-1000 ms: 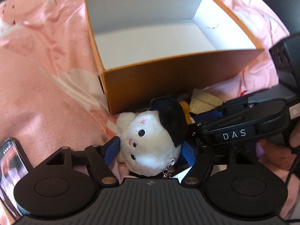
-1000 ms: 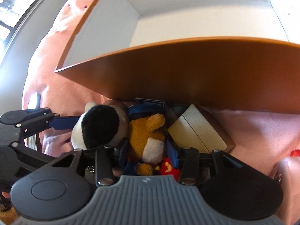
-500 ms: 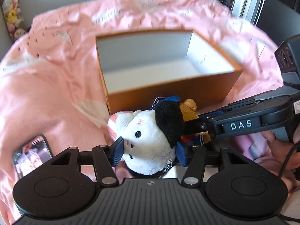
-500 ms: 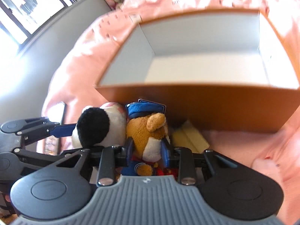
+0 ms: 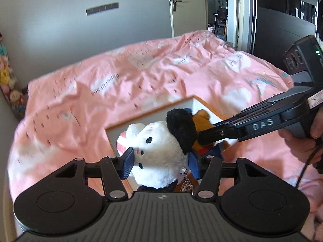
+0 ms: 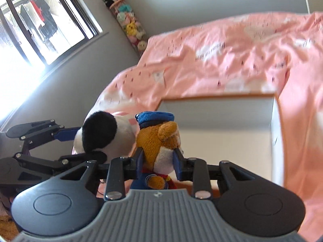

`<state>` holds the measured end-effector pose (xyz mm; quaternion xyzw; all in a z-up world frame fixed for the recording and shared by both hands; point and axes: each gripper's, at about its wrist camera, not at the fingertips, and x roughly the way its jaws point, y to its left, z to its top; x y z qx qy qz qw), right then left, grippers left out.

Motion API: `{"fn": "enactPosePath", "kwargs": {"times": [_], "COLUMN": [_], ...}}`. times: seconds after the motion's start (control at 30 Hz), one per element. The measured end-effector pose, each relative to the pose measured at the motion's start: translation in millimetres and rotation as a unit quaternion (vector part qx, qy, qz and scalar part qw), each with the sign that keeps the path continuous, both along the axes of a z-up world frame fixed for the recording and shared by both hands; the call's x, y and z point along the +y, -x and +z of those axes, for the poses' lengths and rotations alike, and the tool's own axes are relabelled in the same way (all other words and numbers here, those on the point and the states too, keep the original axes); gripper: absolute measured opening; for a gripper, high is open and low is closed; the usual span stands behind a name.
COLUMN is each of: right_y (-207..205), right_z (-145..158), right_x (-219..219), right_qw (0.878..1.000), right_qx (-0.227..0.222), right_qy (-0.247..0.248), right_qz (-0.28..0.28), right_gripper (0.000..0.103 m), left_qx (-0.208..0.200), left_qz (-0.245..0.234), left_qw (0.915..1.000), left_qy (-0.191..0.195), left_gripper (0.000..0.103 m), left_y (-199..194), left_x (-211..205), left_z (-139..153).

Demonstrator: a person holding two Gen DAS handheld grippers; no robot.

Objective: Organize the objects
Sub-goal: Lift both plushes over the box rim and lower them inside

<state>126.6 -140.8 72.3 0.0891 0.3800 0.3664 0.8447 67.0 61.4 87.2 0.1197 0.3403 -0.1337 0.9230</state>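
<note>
Both plush toys are up in the air now! The left hand-held gripper (image 5: 160,162) is clamped on the white plush with the black ear (image 5: 159,151), its jaws having just closed in around the soft head. The right hand-held gripper (image 6: 158,161) squeezes the brown bear in the blue cap (image 6: 159,141), pinched at the chest. The toys hang side by side, touching. What matters: the orange box (image 6: 222,98), open top showing white walls, sits on the pink bed (image 6: 232,56) ahead of and below both grippers. The bear looks nearer its opening; I'd say a short carry forward, then down, drops both in.
</note>
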Motion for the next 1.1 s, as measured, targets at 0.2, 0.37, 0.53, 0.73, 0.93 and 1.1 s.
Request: {"fn": "enactPosePath", "kwargs": {"times": [0.2, 0.37, 0.53, 0.73, 0.93, 1.1], "right_y": [-50, -85, -106, -118, -117, -116], "right_z": [14, -18, -61, -102, -121, -127], "right_x": [2, 13, 20, 29, 40, 45], "right_qw": [0.999, 0.998, 0.993, 0.986, 0.982, 0.981], "right_qx": [-0.014, 0.028, 0.091, 0.142, 0.169, 0.172], "right_qy": [-0.007, 0.004, 0.025, 0.053, 0.06, 0.071], "right_qz": [-0.043, -0.062, -0.067, -0.066, -0.055, -0.05], "right_gripper": [0.033, 0.033, 0.033, 0.033, 0.033, 0.034], "left_qx": [-0.022, 0.012, 0.05, 0.079, 0.123, 0.164], "left_qz": [-0.033, -0.069, -0.111, -0.163, -0.177, -0.178], "left_qw": [0.9985, 0.994, 0.9833, 0.9646, 0.9542, 0.9486], "left_qy": [-0.037, -0.084, -0.136, -0.192, -0.208, -0.205], "left_gripper": [0.063, 0.063, 0.063, 0.064, 0.064, 0.066], "left_y": [-49, -85, -99, -102, -112, -115], "left_x": [-6, -24, -37, -36, -34, -27], "left_z": [7, -30, -78, -114, -138, -153]}}
